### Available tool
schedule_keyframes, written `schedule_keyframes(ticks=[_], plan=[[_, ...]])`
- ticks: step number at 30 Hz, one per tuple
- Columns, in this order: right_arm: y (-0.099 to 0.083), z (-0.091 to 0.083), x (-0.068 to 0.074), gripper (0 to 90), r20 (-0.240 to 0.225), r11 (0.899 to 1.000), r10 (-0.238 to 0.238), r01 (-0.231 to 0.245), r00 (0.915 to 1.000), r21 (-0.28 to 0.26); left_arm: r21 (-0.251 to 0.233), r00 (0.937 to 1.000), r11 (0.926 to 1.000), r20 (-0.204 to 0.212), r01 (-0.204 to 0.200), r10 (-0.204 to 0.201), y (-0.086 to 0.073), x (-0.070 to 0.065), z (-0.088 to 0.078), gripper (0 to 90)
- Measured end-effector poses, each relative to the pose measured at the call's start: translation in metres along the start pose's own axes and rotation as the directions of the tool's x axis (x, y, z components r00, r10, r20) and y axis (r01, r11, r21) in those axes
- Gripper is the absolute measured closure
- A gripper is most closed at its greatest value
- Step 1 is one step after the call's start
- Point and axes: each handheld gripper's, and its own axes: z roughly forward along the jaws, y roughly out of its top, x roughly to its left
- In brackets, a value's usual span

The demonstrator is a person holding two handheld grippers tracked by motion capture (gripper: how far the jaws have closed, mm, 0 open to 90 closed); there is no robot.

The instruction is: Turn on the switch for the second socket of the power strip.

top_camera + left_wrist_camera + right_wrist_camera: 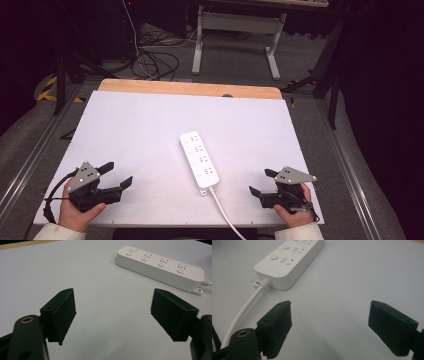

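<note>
High view puts the white power strip (199, 159) between your left gripper (116, 176) and right gripper (260, 182), both wide open and empty; nothing looks started yet.

A white power strip (199, 159) lies flat near the middle of the white surface (135, 130). It has four sets of holes in a row, each with a round button beside it. Its white cord (226, 215) runs from the near end off the near edge. A strip of wood (190, 89) shows along the far edge. Behind, on the grey floor (240, 60), lie tangled cables (155, 62), and a white table frame (237, 30) stands there.
</note>
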Motion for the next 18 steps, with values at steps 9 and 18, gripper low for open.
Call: schedule_keyframes(ticks=[9,18], plan=[[0.0003,-0.0009,0.0003,21.3,0.012,1.000,-0.011,0.011,0.9999,-0.002,-0.004,0.9997,0.9999,-0.022,-0.014,0.014,0.0001,-0.0007,-0.0009,20.6],[0.0016,-0.0026,0.0020,24.1,0.019,1.000,-0.027,0.027,0.9995,-0.011,0.000,0.9973,0.9984,-0.048,-0.056,0.056,0.0007,-0.0054,-0.0017,20.4]])
